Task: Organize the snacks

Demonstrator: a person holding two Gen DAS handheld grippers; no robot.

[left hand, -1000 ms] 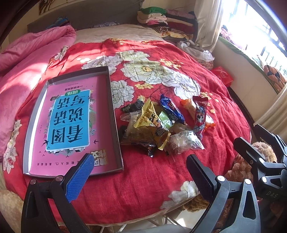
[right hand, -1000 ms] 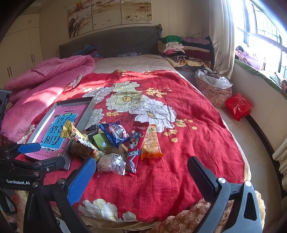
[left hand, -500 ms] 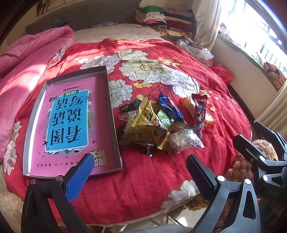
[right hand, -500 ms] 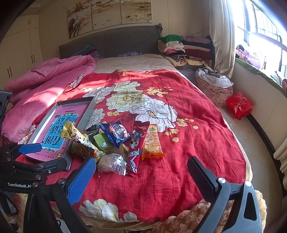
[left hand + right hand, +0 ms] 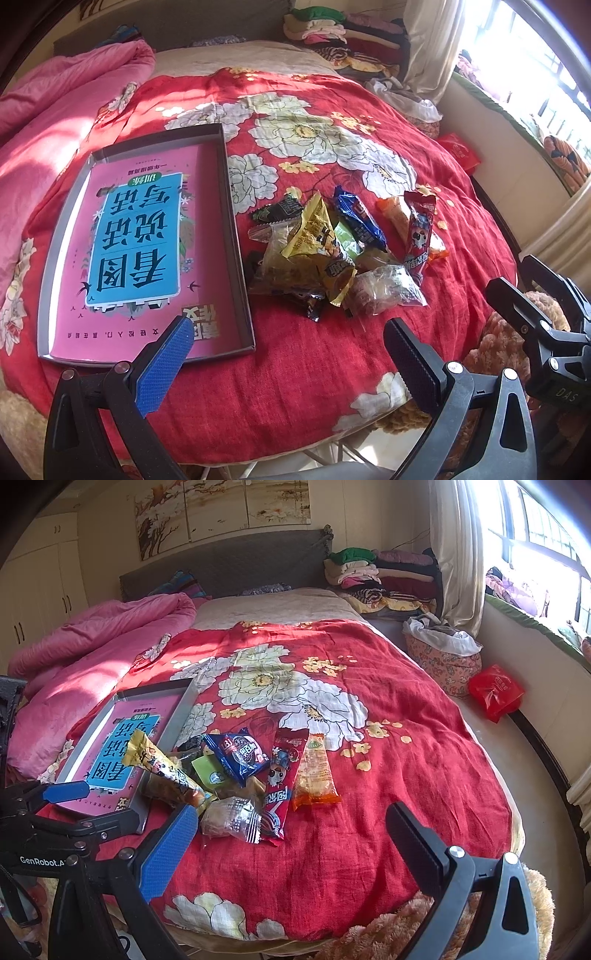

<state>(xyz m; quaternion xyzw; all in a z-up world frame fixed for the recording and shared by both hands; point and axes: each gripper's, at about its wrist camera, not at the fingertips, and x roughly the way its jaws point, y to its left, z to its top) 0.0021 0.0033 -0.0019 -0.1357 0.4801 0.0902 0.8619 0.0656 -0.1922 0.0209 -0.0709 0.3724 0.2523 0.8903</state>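
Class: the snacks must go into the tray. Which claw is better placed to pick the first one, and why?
Probably the left claw: open and empty, it faces both the snack pile and the tray beside it. The right claw, also open, sits farther from the tray.

From my left gripper, the snack pile sits at twelve o'clock, the grey tray edge at eleven. Bare red bedspread lies open ahead of my right gripper, clear toward two o'clock.

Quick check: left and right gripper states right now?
Left gripper: open, holding nothing, above the red floral bedspread.
Right gripper: open, holding nothing.
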